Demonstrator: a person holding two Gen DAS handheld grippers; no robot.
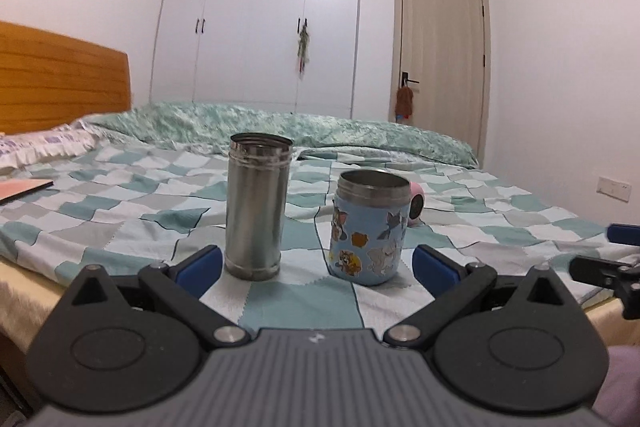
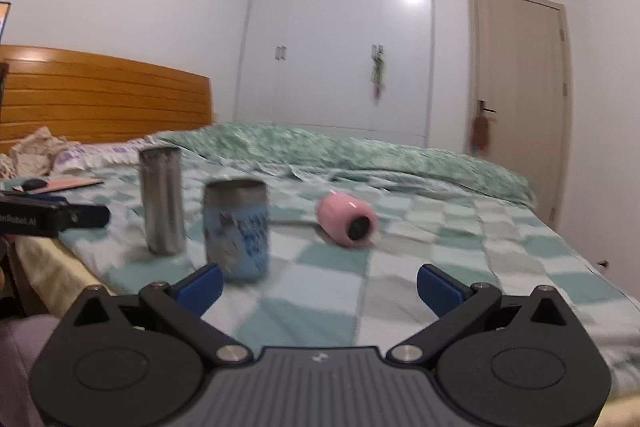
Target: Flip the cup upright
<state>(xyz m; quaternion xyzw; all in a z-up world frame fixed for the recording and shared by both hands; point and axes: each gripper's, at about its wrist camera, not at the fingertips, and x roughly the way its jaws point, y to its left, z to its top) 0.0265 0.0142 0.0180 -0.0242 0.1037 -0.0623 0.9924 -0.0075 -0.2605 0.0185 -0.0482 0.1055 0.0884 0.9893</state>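
A pink cup [image 2: 346, 223] lies on its side on the checkered bedspread [image 2: 440, 227], its dark end toward me; in the left wrist view only a sliver [image 1: 416, 205] shows behind the blue cup. A tall steel cup [image 1: 256, 205] [image 2: 162, 201] and a blue cartoon cup [image 1: 368, 227] [image 2: 237, 229] stand upright, mouths up. My left gripper [image 1: 318, 267] is open and empty, just short of the two upright cups. My right gripper [image 2: 320, 287] is open and empty, well short of the pink cup. The right gripper also shows at the left wrist view's right edge [image 1: 612, 267].
A green quilt [image 1: 280, 127] is bunched along the far side of the bed. A wooden headboard [image 1: 60, 83], pillows [image 2: 72, 155] and a flat pink book [image 1: 20, 189] are at the left. The bed's near edge [image 1: 24, 287] is close. Wardrobe and door stand behind.
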